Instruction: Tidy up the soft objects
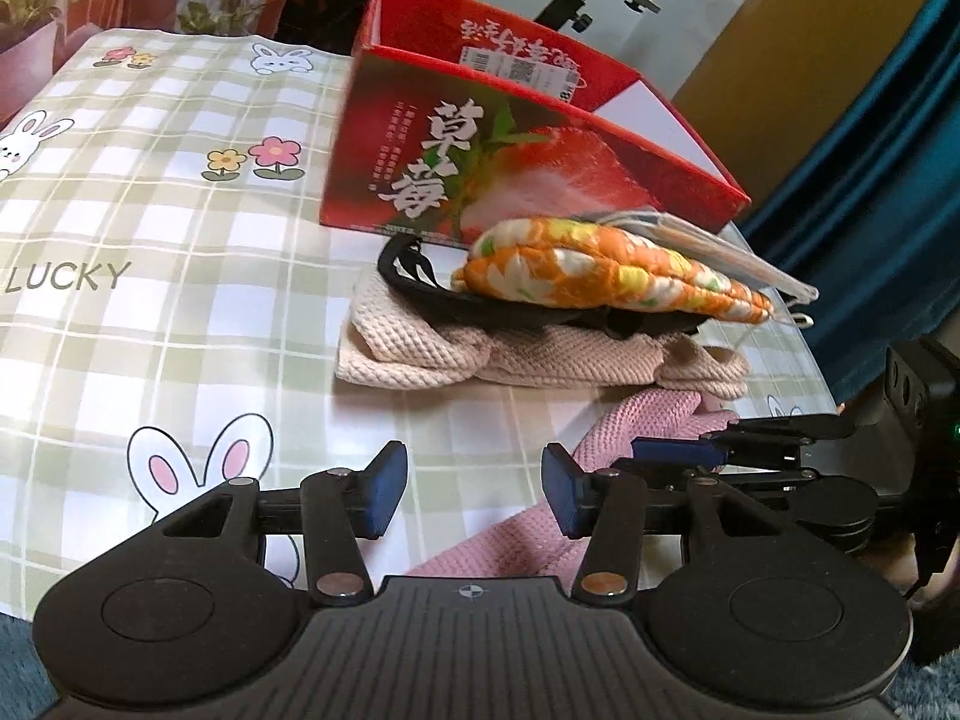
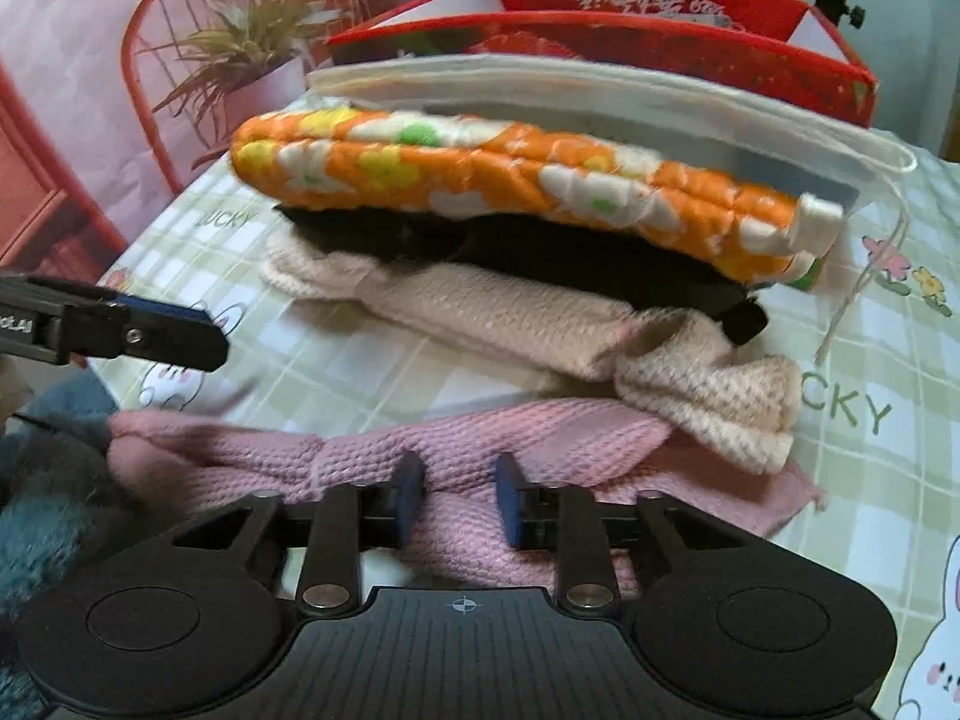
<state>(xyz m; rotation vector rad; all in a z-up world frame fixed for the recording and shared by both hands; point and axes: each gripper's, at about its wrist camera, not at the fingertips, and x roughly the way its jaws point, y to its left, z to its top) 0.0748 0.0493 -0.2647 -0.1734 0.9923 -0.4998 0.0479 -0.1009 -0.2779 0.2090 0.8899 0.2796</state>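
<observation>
The step in hand looks like picking up the pink cloth (image 2: 420, 456), which lies flat along the near edge of the table (image 1: 180, 240), low in both views. In the right wrist view the right gripper (image 2: 459, 495) has its fingers apart, one on each side of a ridge of the pink weave, with cloth showing between the pads; to do this well I would press down a little so a good fold is pinched, not just a few loops, and then lift slowly, because the cream towel (image 2: 708, 402) overlaps the pink cloth's far right corner and could be dragged along. The left gripper (image 1: 474, 495) also stands apart, low in its own frame, over the left end of the same cloth and holding nothing; it could steady or take that end. Behind, mid-frame, sits a stack: the cream towel at the bottom, something black (image 2: 540, 252) on it, an orange flowered quilted pad (image 2: 480, 180) above, and a clear plastic pouch (image 2: 600, 90) on top. The red strawberry box (image 1: 510, 138) stands open just behind the stack, a likely place for the soft things.
</observation>
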